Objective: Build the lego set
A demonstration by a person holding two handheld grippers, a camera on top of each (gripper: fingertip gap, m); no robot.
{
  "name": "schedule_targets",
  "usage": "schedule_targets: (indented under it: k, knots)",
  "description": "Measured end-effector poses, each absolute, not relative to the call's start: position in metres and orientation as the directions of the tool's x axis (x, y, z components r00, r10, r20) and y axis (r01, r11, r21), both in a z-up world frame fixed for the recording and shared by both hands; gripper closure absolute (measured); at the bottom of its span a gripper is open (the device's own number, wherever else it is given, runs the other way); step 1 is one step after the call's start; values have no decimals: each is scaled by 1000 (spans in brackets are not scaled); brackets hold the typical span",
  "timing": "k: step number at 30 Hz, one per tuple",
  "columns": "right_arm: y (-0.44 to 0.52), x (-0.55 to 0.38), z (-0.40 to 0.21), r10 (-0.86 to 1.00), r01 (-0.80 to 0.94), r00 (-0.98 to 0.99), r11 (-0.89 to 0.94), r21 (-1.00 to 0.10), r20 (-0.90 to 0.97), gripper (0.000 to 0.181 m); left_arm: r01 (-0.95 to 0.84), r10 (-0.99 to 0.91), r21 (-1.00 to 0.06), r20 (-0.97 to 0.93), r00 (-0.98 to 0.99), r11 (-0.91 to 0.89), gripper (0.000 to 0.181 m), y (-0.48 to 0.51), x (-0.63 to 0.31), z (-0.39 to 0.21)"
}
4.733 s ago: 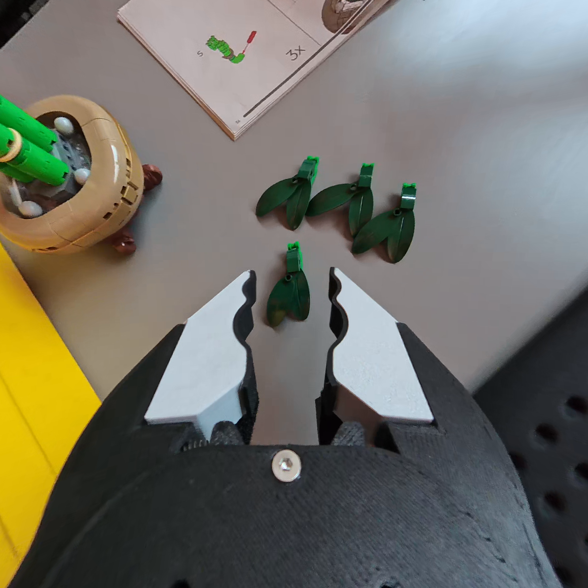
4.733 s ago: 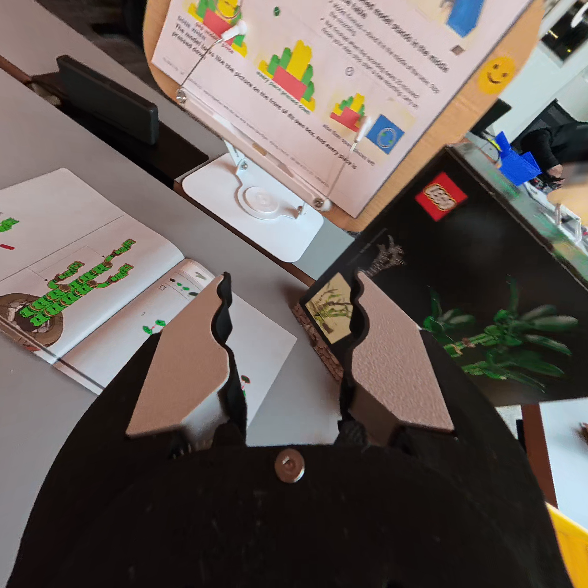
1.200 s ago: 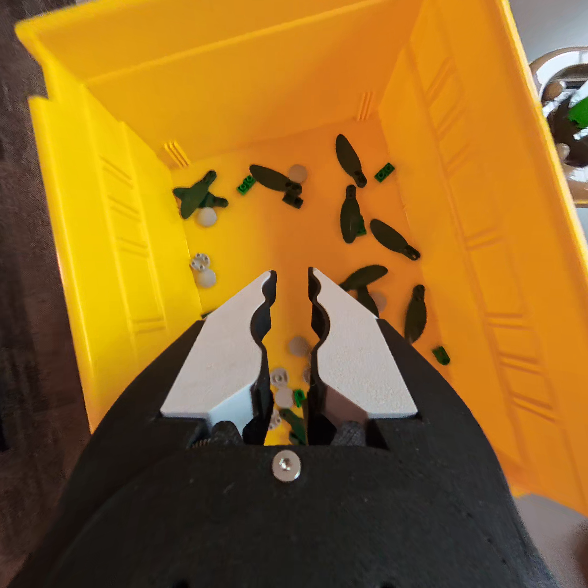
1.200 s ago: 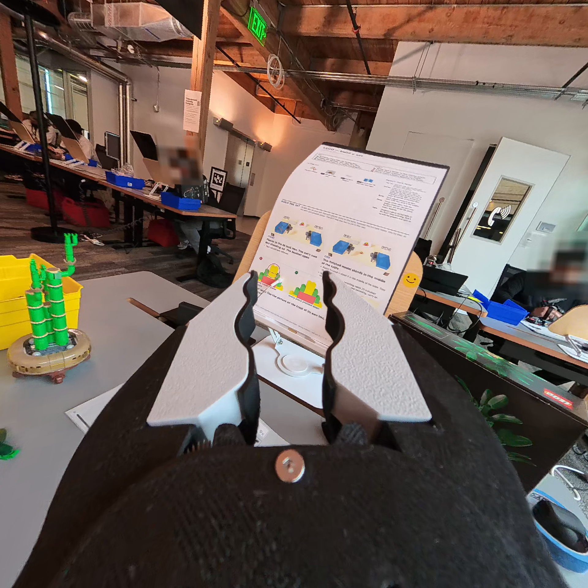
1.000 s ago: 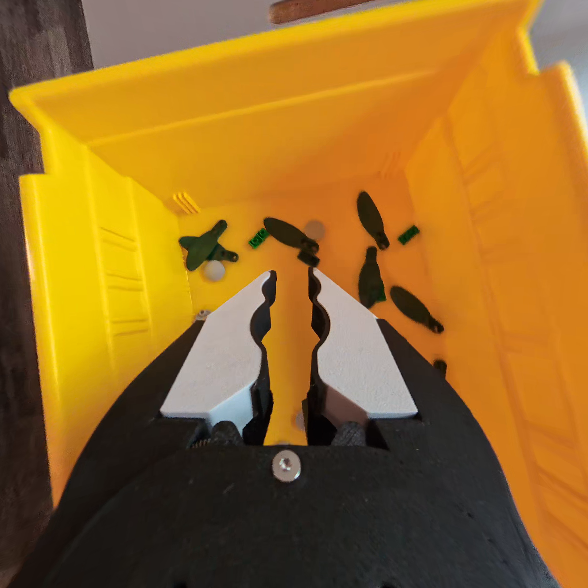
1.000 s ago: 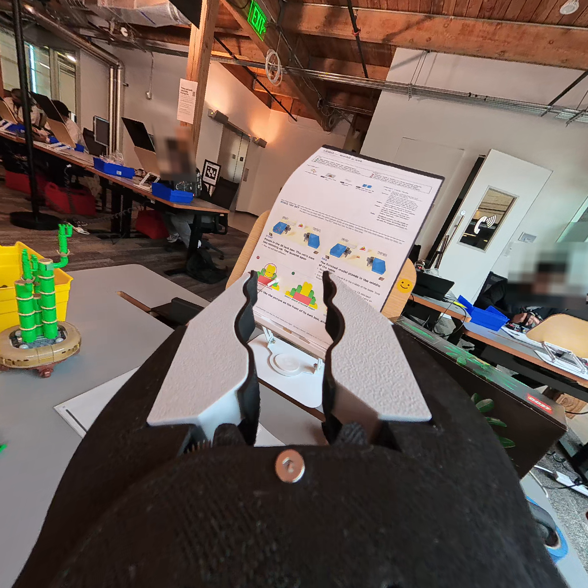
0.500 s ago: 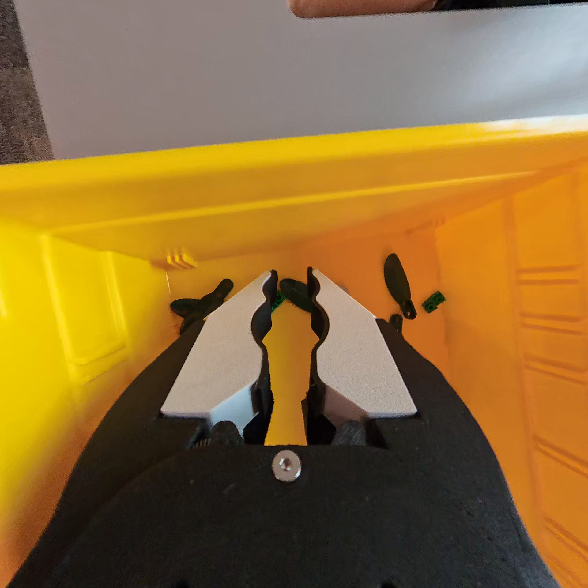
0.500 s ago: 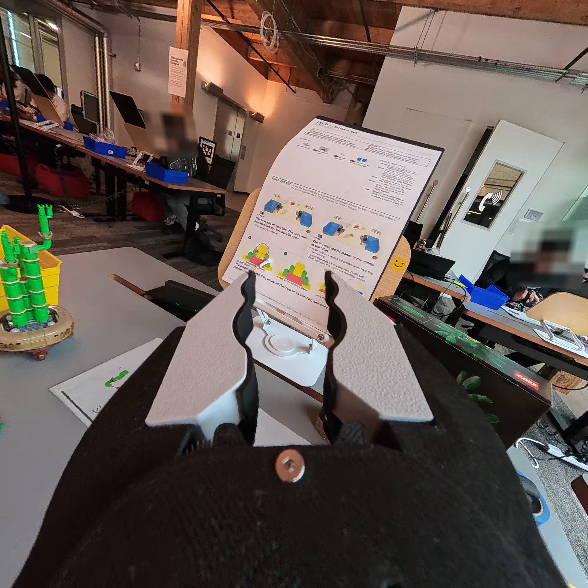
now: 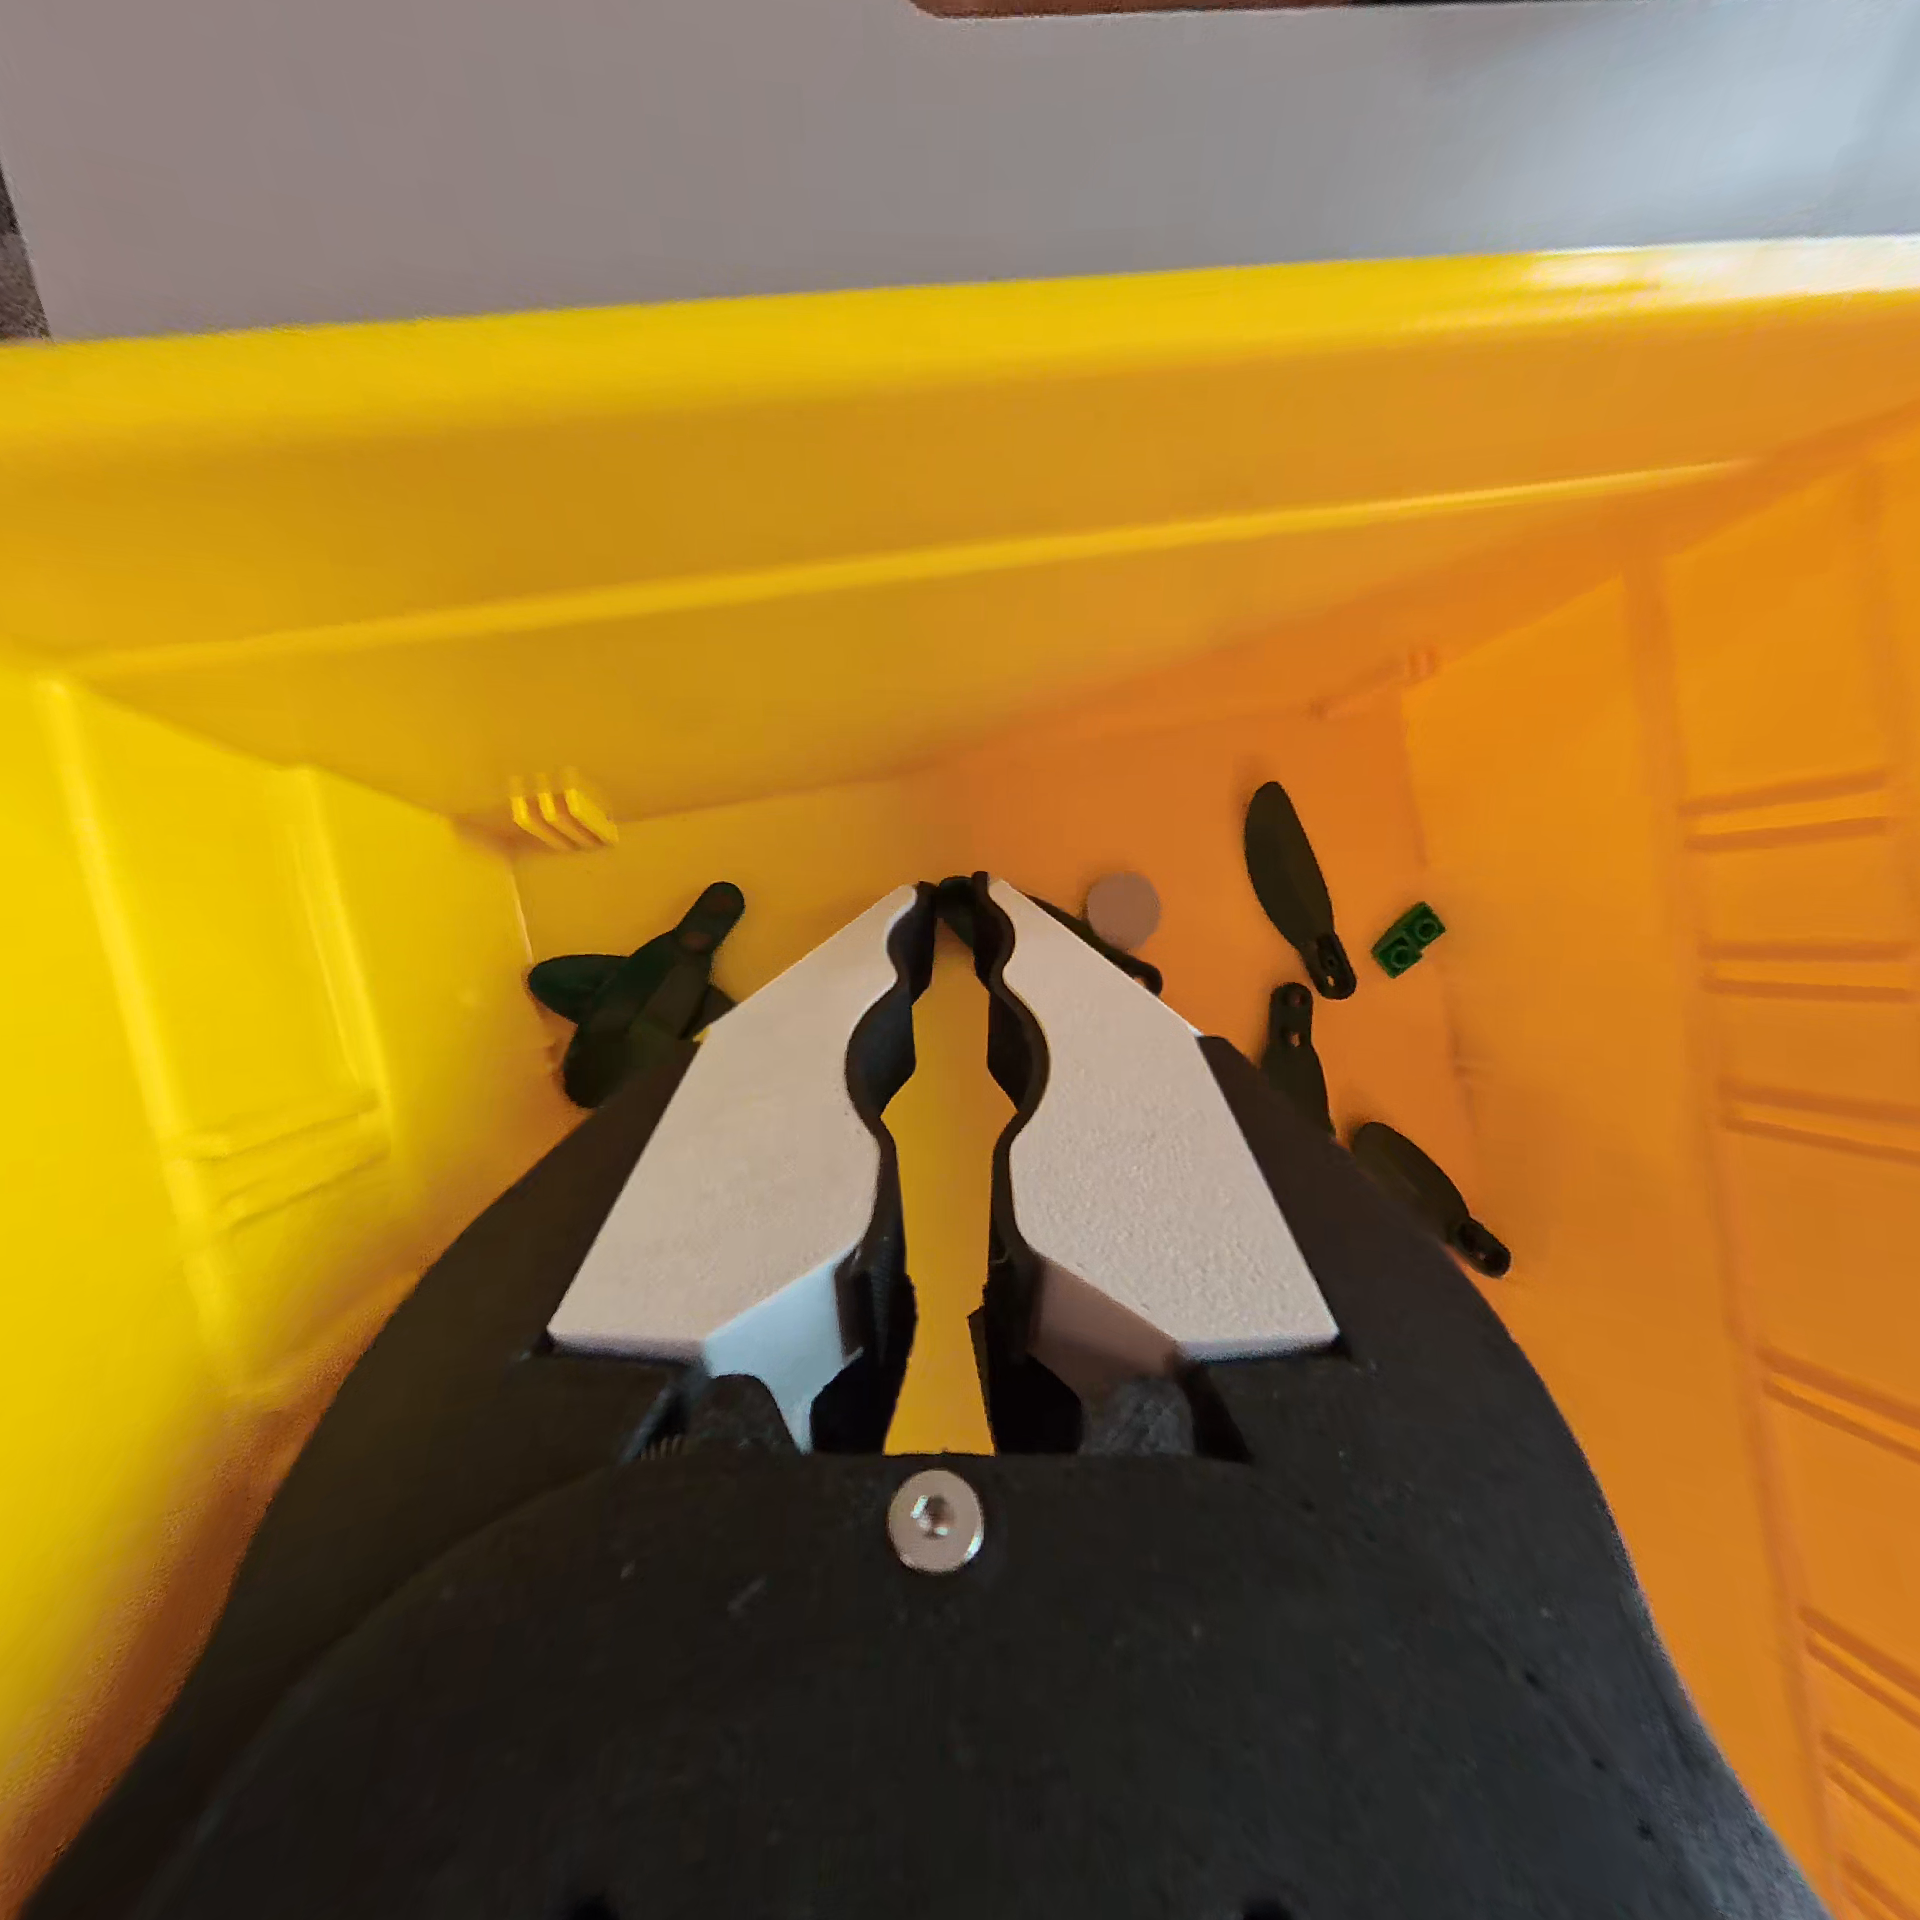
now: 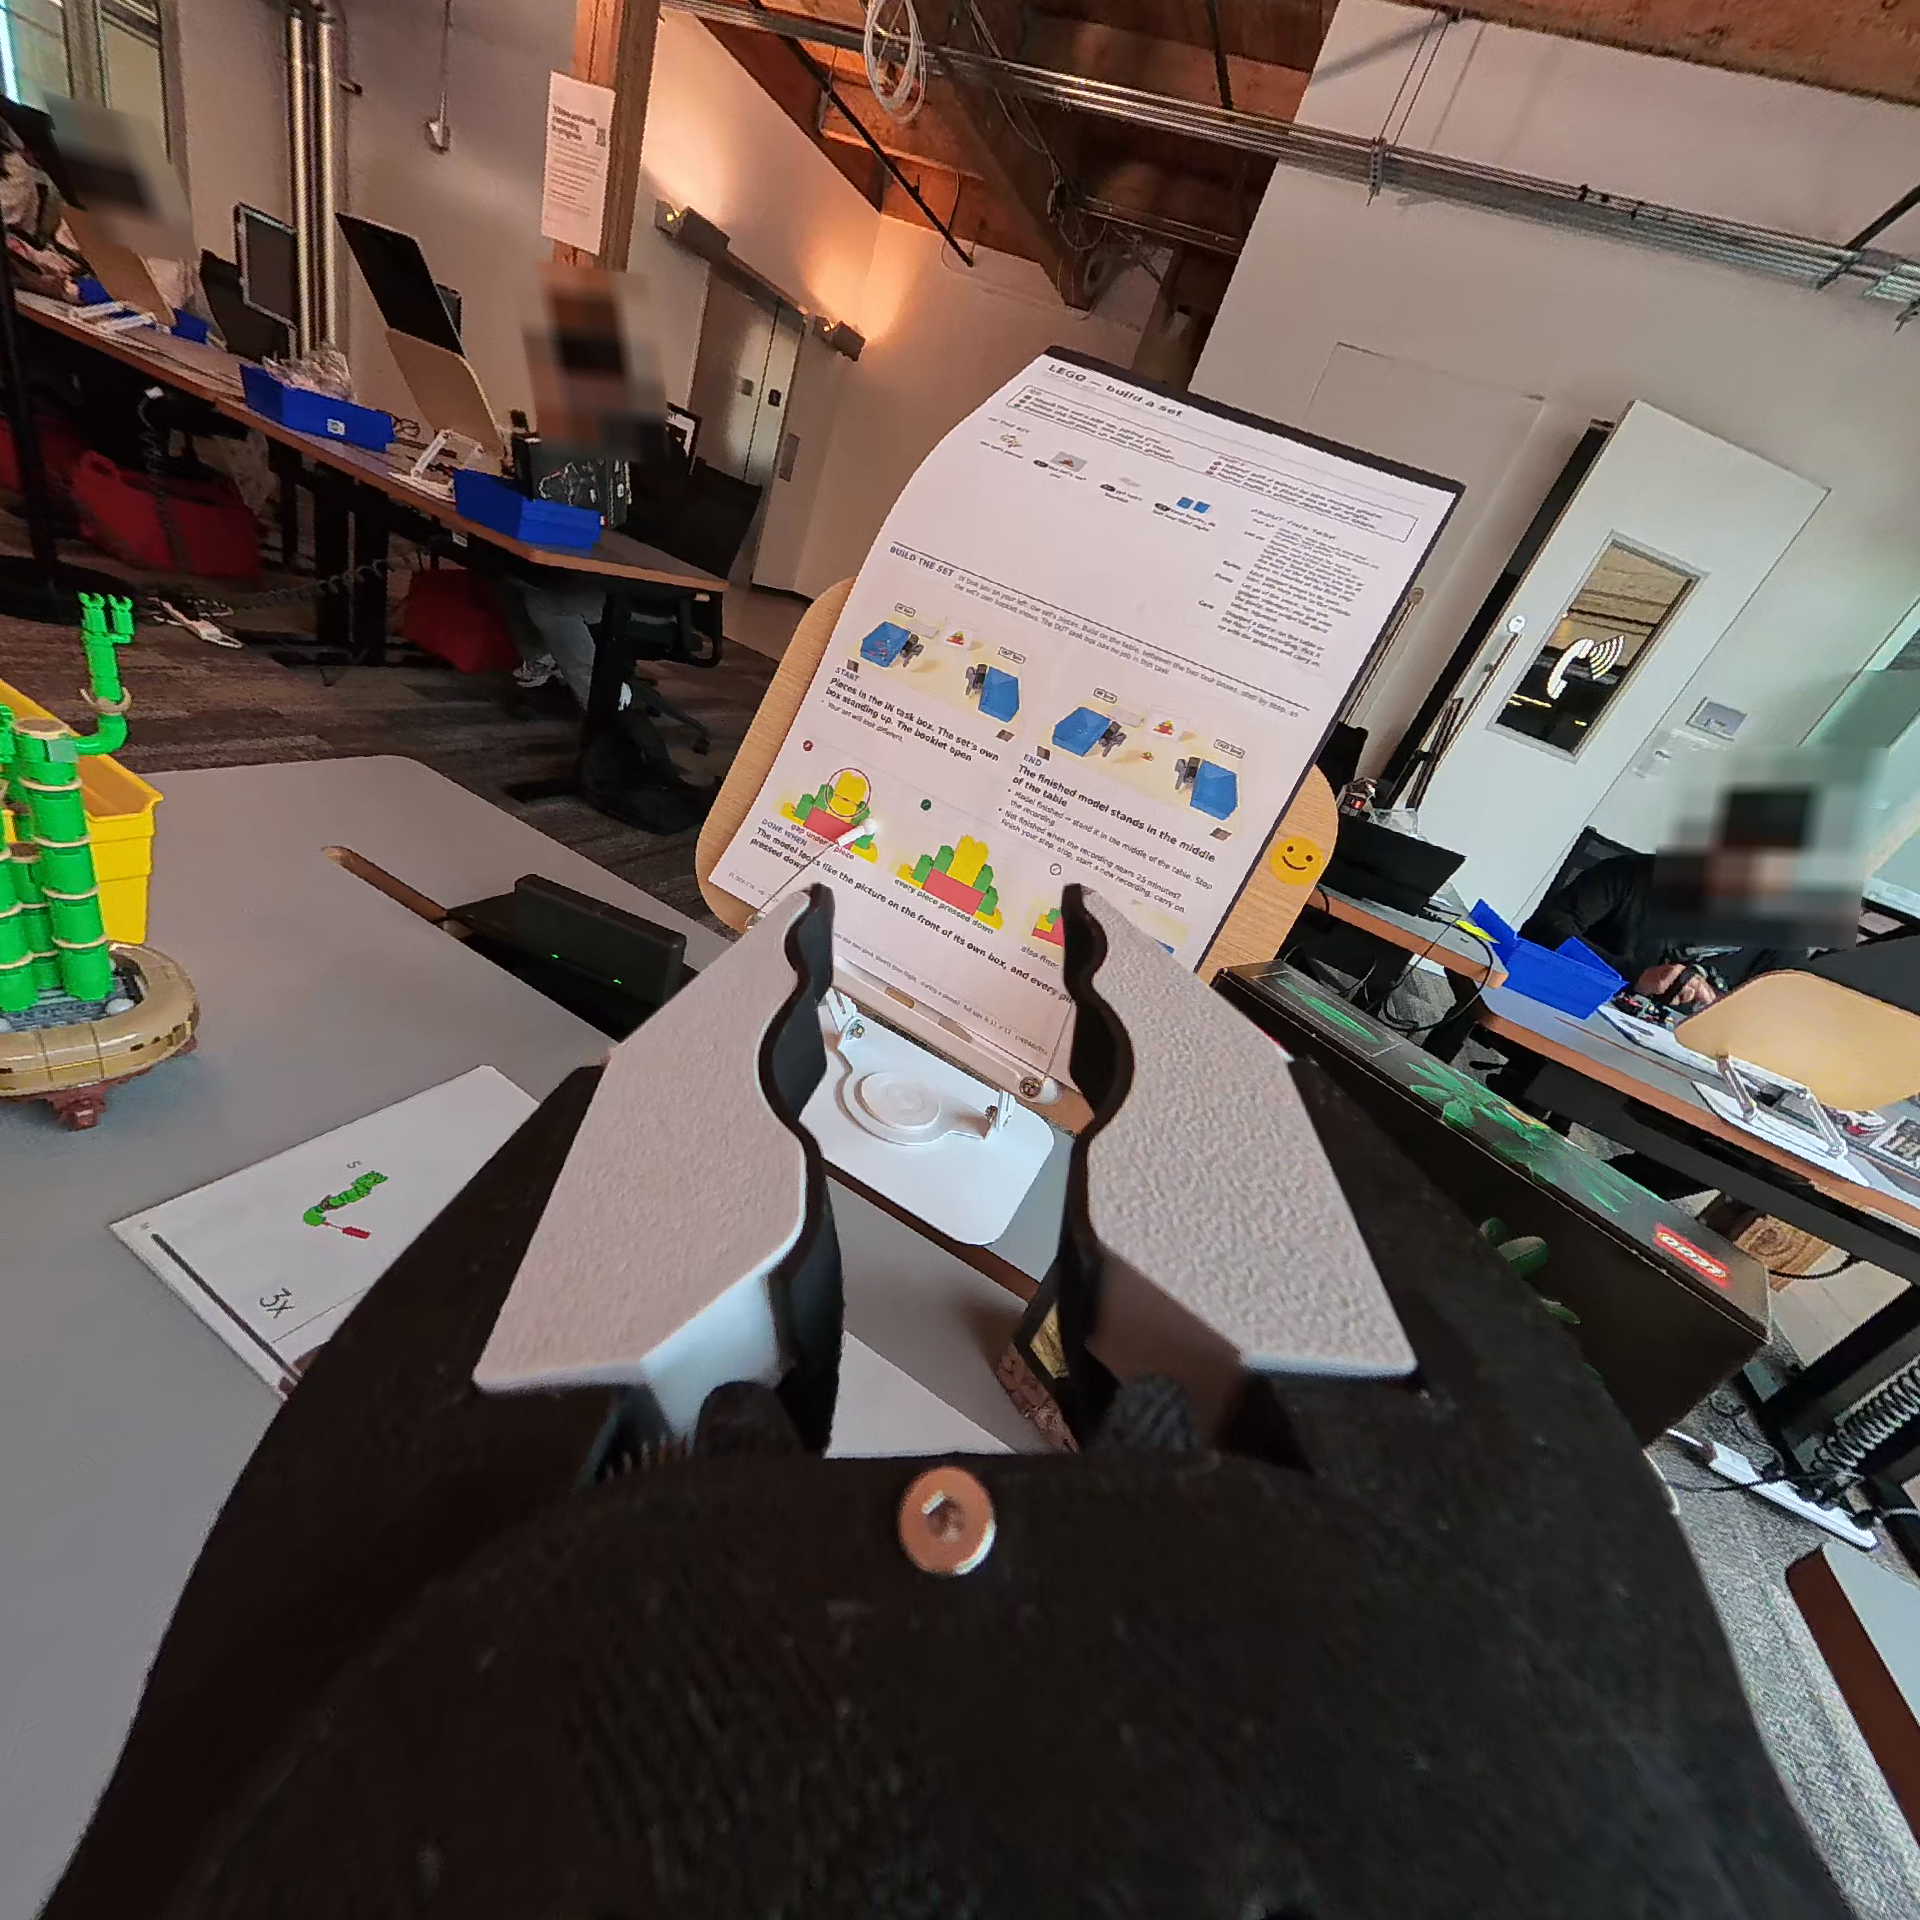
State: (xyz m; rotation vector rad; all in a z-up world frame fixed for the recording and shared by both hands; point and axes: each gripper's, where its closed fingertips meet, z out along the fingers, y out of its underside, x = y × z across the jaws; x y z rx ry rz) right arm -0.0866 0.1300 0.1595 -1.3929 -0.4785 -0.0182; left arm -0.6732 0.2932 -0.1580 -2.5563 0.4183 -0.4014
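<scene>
So the left gripper (image 9: 954,902) is way down inside the yellow bin (image 9: 727,499), tips nearly closed and pinched on a dark green leaf piece (image 9: 961,891) right at the far end of the floor; only a sliver of it peeks out at the tips, so I can't tell exactly how it's oriented. Around it on the bin floor: a clump of dark green leaves (image 9: 634,982) at about 10 o'clock from the tips, a grey round tile (image 9: 1122,906) just off at 3 o'clock, another single leaf (image 9: 1294,883) further that way, and a small bright green plate (image 9: 1408,940) past that near the right wall. Two more leaves (image 9: 1423,1195) sit at roughly 4 o'clock, half tucked behind the gripper body. Meanwhile the right gripper (image 10: 940,914) is up in the air over the grey table (image 10: 343,935), jaws parted a fair bit, holding nothing. Straight ahead of it is the printed instruction sheet on a stand (image 10: 1101,665). The half-built bamboo model (image 10: 62,914) stands on the table out at 9 o'clock, with a yellow bin (image 10: 120,831) right behind it, the open booklet (image 10: 332,1216) lies at about 8 o'clock, and the black set box (image 10: 1507,1174) is off at 4 o'clock.
</scene>
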Motion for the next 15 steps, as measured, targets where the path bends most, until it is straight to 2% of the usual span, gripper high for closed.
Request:
schedule_targets:
  k: [5, 8, 11, 13, 15]
  knots:
    - [127, -82, 163, 260, 292, 905, 199, -935, 338, 138, -179, -376, -627, 197, 905, -758, 181, 276, -672, -117]
    - [122, -85, 168, 288, 255, 905, 217, -942, 312, 137, -211, -381, -727, 75, 922, -653, 181, 251, -674, -66]
    - [115, -115, 168, 413, 176, 874, 222, -959, 256, 138, -203, -423, -850, 26, 906, -487, 181, 209, -645, 1]
    - [105, -154, 166, 535, 126, 811, 232, -964, 235, 138, -161, -525, -925, 47, 850, -345, 181, 169, -600, 48]
    - [83, -211, 160, 723, 30, 668, 209, -978, 175, 138, -101, -666, -974, 63, 743, -204, 181, 120, -543, 88]
